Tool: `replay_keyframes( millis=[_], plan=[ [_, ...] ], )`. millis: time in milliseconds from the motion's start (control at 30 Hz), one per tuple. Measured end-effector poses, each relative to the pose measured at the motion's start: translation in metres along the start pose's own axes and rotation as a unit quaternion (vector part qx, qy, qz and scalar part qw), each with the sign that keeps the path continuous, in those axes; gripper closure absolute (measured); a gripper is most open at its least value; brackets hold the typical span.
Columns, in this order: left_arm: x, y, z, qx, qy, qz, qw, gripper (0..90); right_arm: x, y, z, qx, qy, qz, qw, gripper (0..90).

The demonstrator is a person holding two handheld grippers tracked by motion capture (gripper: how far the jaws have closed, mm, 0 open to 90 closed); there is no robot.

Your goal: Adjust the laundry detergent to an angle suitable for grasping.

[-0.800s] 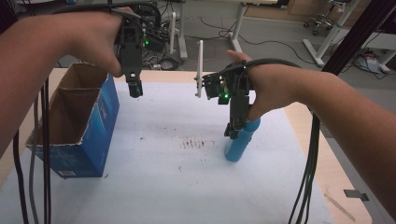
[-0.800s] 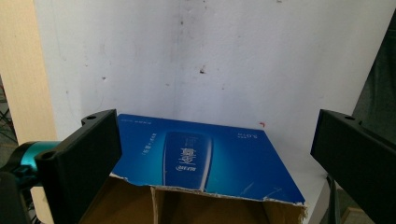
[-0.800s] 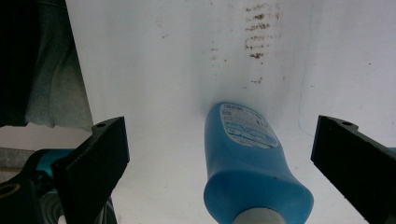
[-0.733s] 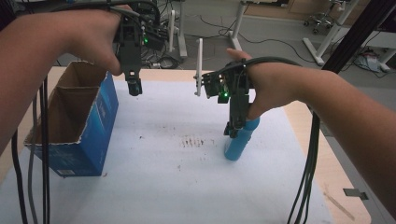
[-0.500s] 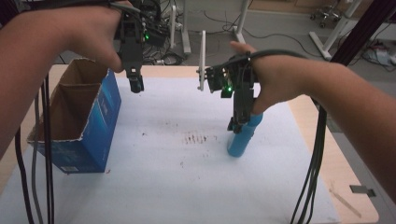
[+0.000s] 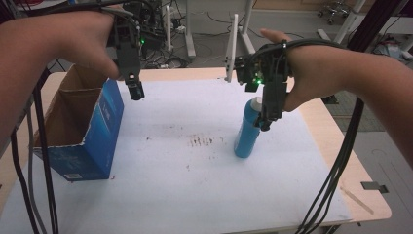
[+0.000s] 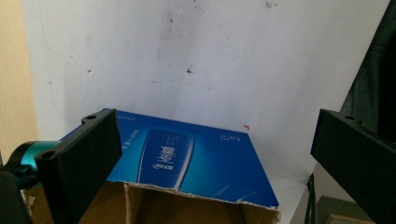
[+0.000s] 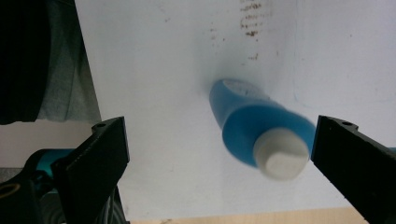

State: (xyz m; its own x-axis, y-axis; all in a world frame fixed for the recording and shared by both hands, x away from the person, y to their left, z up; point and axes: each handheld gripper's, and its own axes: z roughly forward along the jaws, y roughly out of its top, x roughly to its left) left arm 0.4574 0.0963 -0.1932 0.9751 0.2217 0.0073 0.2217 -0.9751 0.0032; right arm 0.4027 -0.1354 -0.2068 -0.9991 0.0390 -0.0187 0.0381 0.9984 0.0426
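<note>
Bottle: blue bottle (image 6: 247, 131) with a white cap (image 8: 281, 157), standing on the white counter (image 6: 185, 195), leaning a little rather than plumb.
Where it sits from the right claw: directly under and ahead of the right claw (image 6: 266, 123); in the right gripper view the cap lies between the two black jaws, much closer to the right-hand jaw than to the other.
Long axis: runs from the counter up toward the claw, so the claw looks almost straight down along it, cap nearest and base farthest.
Contact: cap looks just beside the right-hand jaw; the cap is blurred, so I cannot tell whether they touch.
Right claw state: jaws spread wide, nothing pinched between them.
Nearer hand: the right one by a wide margin; the bottle is well apart from the left claw (image 6: 137, 92).
Left claw state: jaws spread wide and empty, hanging in the air.
Below the left claw: an open blue cardboard box (image 6: 87, 141), its printed blue side (image 7: 187, 156) and torn top edge just under the jaws.
Judgement on the coming move: to take the bottle, the right claw probably needs to shift so the cap or neck is centred before the jaws come together; an off-centre squeeze could tip the leaning bottle.
Farther out: brown stains (image 6: 200, 141) on the counter, beside the bottle toward the box.
</note>
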Motion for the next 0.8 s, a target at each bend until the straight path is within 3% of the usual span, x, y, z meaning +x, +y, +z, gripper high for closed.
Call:
replay_keyframes(
  millis=[300,500,667,733,800],
  plan=[
    [-0.022,0.000,0.005,-0.016,-0.006,-0.043,0.9989,1.7,0.016,-0.039,0.004,0.005,-0.004,0.032,0.9995,3.3],
    [-0.037,0.003,0.006,-0.035,-0.008,-0.071,0.9968,1.7,0.021,-0.058,0.011,0.010,-0.005,0.050,0.9987,3.3],
    [-0.056,0.013,0.009,-0.050,-0.021,-0.094,0.9941,1.7,0.024,-0.076,0.022,0.016,-0.002,0.066,0.9977,3.3],
    [-0.063,0.017,0.011,-0.051,-0.019,-0.094,0.9941,1.7,0.024,-0.084,0.026,0.009,-0.001,0.066,0.9978,3.3],
    [-0.070,0.022,0.013,-0.057,-0.012,-0.111,0.9922,1.7,0.027,-0.093,0.032,0.014,0.004,0.073,0.9973,3.3]
  ],
)
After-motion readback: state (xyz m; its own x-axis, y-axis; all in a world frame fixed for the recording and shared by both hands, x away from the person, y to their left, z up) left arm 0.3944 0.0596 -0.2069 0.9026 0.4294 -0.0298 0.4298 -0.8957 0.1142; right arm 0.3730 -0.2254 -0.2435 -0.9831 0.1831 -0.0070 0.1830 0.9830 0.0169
